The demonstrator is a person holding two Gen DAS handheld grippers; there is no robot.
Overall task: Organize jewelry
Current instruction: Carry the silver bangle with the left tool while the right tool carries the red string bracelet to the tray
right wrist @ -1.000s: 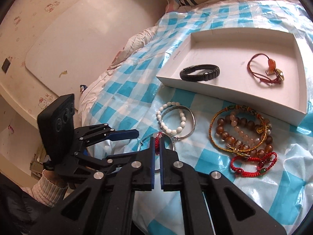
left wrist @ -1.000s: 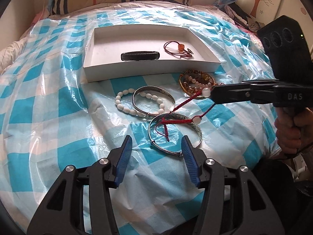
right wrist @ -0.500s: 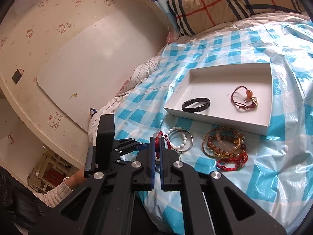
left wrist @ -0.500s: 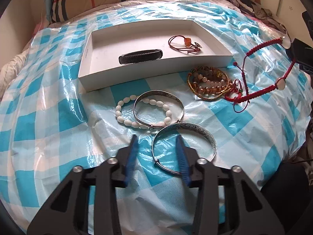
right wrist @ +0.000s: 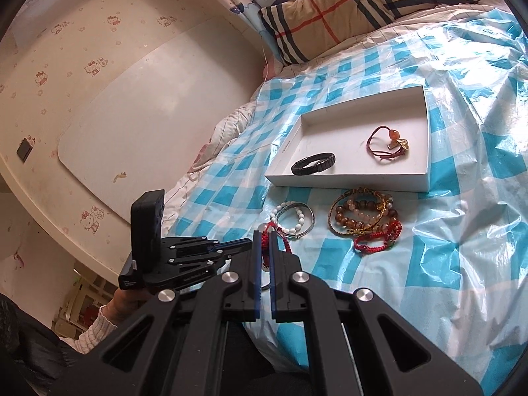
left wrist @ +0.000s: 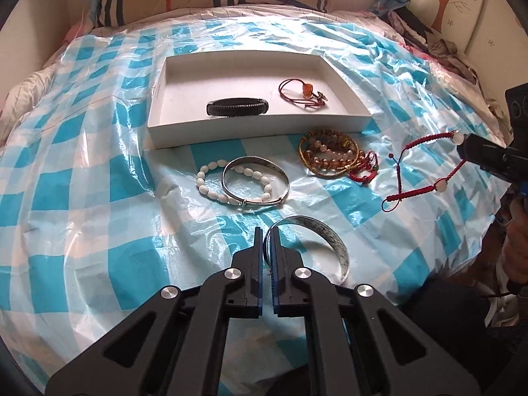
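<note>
— Silver bangle, see it? The left gripper has its fingers pinched on the rim, right at the near edge of the checked sheet.

— And the right gripper?

— Pressed together on a red cord with pale beads; the cord hangs in the air over the sheet's right side, well apart from the box.

— What's in the box?

— A black band and a dark red loop with an orange bead. Just in front of the box lie an amber bead pile, a small red bracelet touching it, and a second bangle overlapping white beads.

— Is the held bangle lifted?

— Hard to tell from here; its far side may rest on the sheet.
</note>
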